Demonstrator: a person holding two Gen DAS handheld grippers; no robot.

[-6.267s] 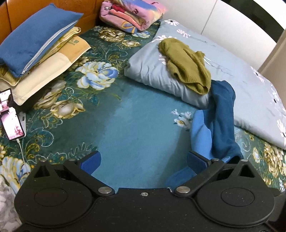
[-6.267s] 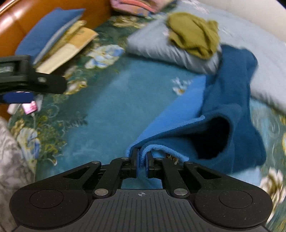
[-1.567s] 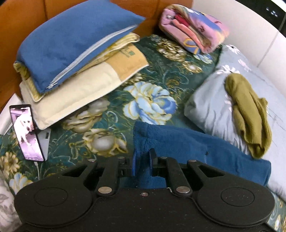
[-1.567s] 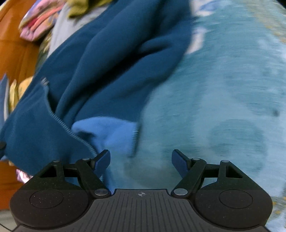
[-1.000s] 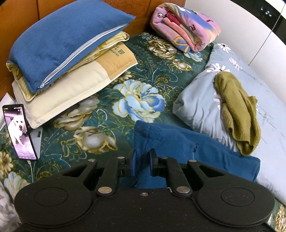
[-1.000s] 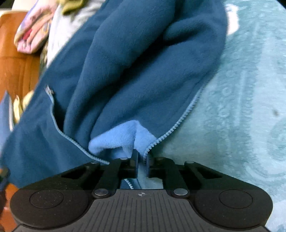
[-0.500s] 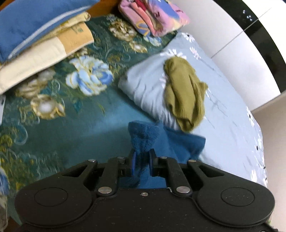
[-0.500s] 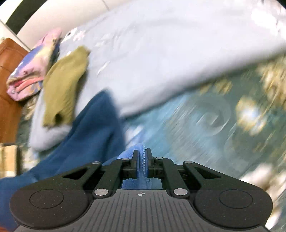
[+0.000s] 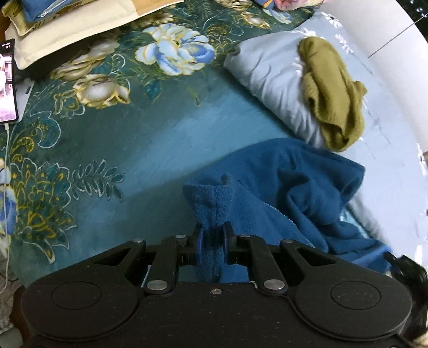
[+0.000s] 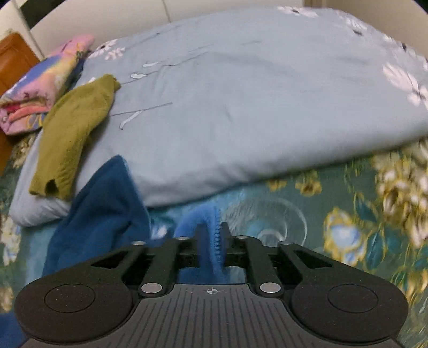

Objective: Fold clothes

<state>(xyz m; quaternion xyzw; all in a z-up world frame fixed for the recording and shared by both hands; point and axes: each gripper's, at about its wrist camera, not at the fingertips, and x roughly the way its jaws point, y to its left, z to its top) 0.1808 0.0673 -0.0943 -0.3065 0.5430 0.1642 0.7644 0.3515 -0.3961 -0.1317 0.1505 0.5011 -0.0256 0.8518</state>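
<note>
A dark blue fleece jacket [image 9: 289,187] with a zipper lies bunched on the teal floral bedspread [image 9: 128,139]. My left gripper [image 9: 213,235] is shut on a thick fold of its dark blue edge. My right gripper [image 10: 212,233] is shut on the lighter blue zipper edge of the same jacket [image 10: 99,211], which trails down to the left. An olive green garment [image 9: 331,91] lies on the grey-blue duvet [image 9: 267,72]; it also shows in the right wrist view [image 10: 72,128].
A phone [image 9: 6,83] with a lit screen and a white cable lies at the left edge. Cream and blue pillows [image 9: 75,21] are stacked at the far left. A folded pink patterned blanket [image 10: 40,85] sits by the headboard. The folded duvet [image 10: 254,107] fills the right.
Both grippers, still shut on the jacket, have pulled it back toward the near side of the bed. The left view now looks lower over the bedspread; more of the jacket shows spread to the right.
</note>
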